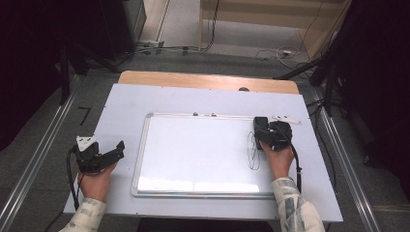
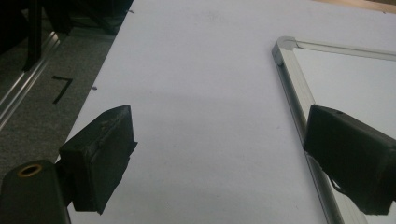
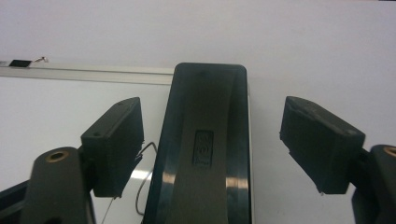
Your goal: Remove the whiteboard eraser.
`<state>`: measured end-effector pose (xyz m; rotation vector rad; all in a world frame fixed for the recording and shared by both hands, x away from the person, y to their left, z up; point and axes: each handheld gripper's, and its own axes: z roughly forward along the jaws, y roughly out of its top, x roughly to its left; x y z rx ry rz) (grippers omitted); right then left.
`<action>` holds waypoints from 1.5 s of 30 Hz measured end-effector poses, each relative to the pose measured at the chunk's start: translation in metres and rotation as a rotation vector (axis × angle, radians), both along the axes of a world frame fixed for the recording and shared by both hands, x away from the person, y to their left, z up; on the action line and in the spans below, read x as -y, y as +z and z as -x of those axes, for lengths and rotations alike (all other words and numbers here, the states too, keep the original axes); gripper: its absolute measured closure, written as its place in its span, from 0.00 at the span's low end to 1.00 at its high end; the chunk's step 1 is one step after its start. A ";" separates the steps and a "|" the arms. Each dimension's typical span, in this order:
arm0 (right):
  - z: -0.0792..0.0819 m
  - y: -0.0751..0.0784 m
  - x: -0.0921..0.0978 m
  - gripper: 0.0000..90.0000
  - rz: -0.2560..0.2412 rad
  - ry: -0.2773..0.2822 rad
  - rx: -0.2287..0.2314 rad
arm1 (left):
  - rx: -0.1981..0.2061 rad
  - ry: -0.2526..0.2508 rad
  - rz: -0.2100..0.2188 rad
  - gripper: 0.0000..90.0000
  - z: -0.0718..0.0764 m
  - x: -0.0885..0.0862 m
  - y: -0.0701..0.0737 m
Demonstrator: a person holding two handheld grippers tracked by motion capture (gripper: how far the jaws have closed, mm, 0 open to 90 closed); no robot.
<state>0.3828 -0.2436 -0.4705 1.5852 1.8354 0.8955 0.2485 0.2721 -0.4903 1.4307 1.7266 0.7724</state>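
The work in hand looks like wiping ink off the whiteboard [image 1: 193, 154], and the step is the pickup of the eraser [image 3: 205, 144]; the black eraser lies at the board's right edge, near its far right corner, just beyond a black scribble [image 1: 252, 153] drawn along that edge. The right gripper [image 3: 212, 144] is lined up over the eraser with its jaws apart, one on each side of the body and neither touching it; nothing is clamped yet. The left gripper [image 2: 224, 154] rests on the white table cover [image 2: 205, 70] near the table's left edge, just outside the board's left frame, jaws wide apart and empty. The next move, by this reading, calls for the right jaws to settle lower and close evenly on the eraser's long sides; then the felt face must come down flat on the scribble; a skewed grip could let the glossy body slip.
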 end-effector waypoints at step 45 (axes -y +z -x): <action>-0.027 -0.013 -0.013 0.42 0.049 -0.039 -0.081 | 0.006 -0.004 0.005 0.11 0.001 -0.001 0.001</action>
